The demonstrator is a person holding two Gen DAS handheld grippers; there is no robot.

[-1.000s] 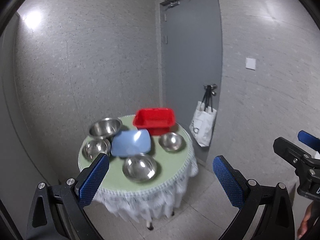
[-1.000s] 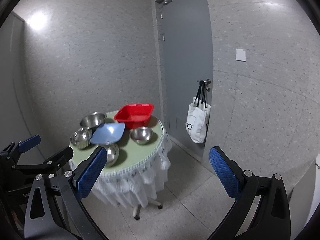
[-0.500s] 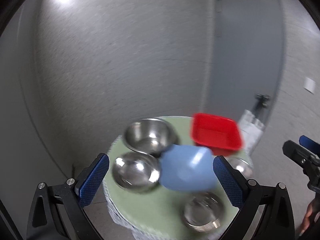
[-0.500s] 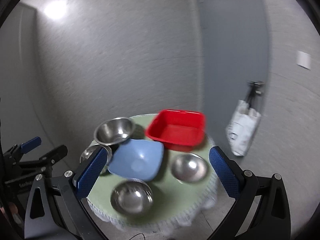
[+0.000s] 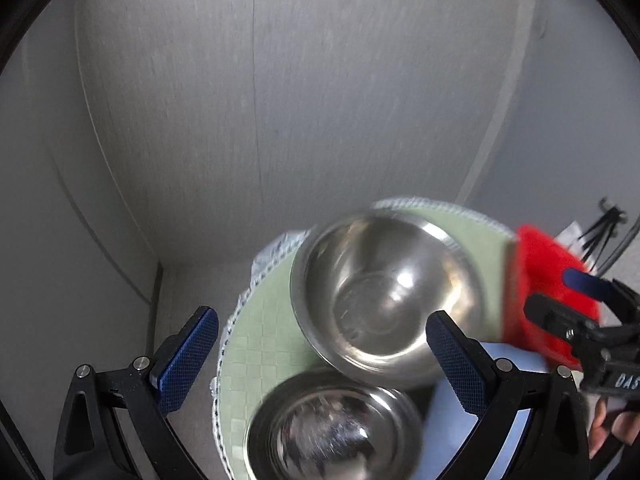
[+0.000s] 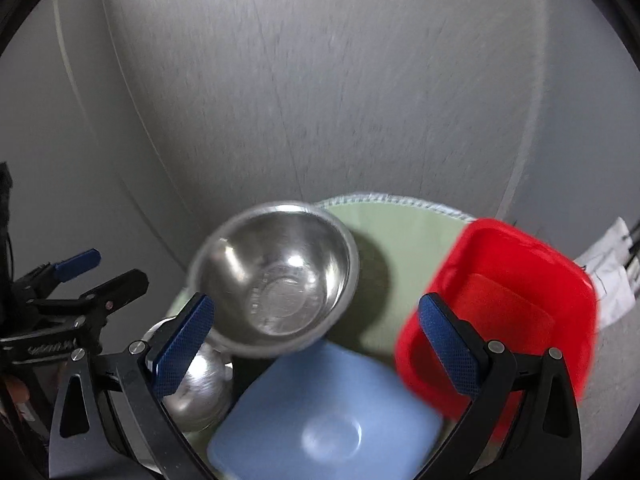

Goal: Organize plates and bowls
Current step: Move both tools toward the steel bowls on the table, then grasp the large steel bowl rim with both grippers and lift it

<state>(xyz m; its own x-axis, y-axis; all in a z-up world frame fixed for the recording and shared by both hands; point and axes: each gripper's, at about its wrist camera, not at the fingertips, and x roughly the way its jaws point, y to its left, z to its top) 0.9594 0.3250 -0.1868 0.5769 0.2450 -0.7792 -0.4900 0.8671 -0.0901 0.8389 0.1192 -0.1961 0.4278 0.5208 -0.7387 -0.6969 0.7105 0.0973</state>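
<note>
A round table with a green cloth [image 5: 260, 344] [image 6: 404, 232] carries the dishes. A large steel bowl [image 5: 384, 292] [image 6: 276, 280] stands at the back left, with a smaller steel bowl [image 5: 332, 432] [image 6: 200, 380] in front of it. A blue square plate [image 6: 328, 416] [image 5: 516, 420] lies in the middle and a red square bin [image 6: 504, 312] [image 5: 548, 288] stands to the right. My left gripper [image 5: 320, 360] is open above the two steel bowls. My right gripper [image 6: 316, 348] is open above the blue plate. Neither holds anything.
A grey wall [image 5: 280, 100] rises close behind the table, with grey floor [image 5: 180, 300] at its left. A white bag [image 6: 608, 276] hangs at the far right. The other gripper shows at each view's edge: right [image 5: 588, 320], left [image 6: 68, 300].
Both grippers have moved in from across the room to just above the table. The dishes now fill the lower half of both views. Both jaws stay open.
</note>
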